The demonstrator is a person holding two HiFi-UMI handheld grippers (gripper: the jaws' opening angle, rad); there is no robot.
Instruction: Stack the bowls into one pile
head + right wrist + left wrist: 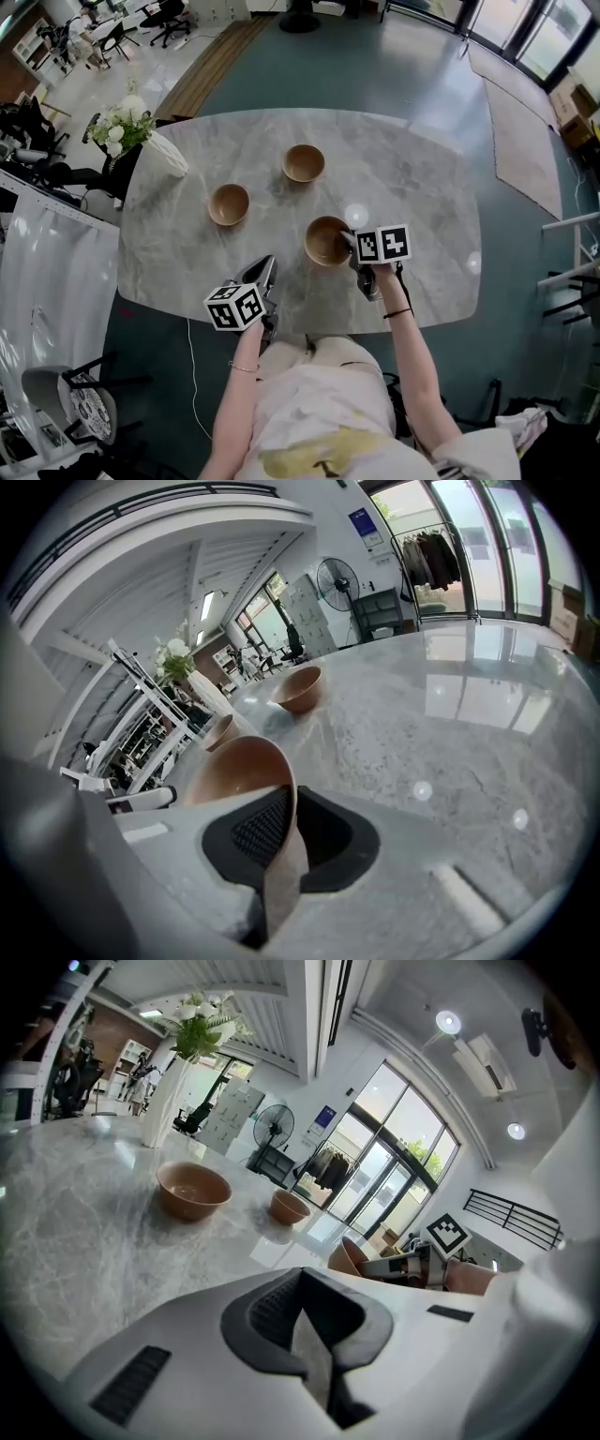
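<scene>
Three wooden bowls are on the marble table (427, 178): one at the left (229, 203), one further back (304, 162), and a near one (326, 240). My right gripper (350, 242) is shut on the near bowl's right rim. In the right gripper view that rim (246, 766) is pinched between the pads (267, 825), with the bowl tilted up off the table. The other two bowls (300, 688) (220, 731) stand beyond it. My left gripper (266, 269) hovers over the table's front edge, shut and empty (300, 1305). It looks toward the left bowl (193, 1189) and the back bowl (289, 1207).
A white vase with flowers (165, 153) lies near the table's far left edge. Office chairs and desks stand left of the table, and a rug (520, 122) lies on the floor to the right. A person's legs are at the front edge.
</scene>
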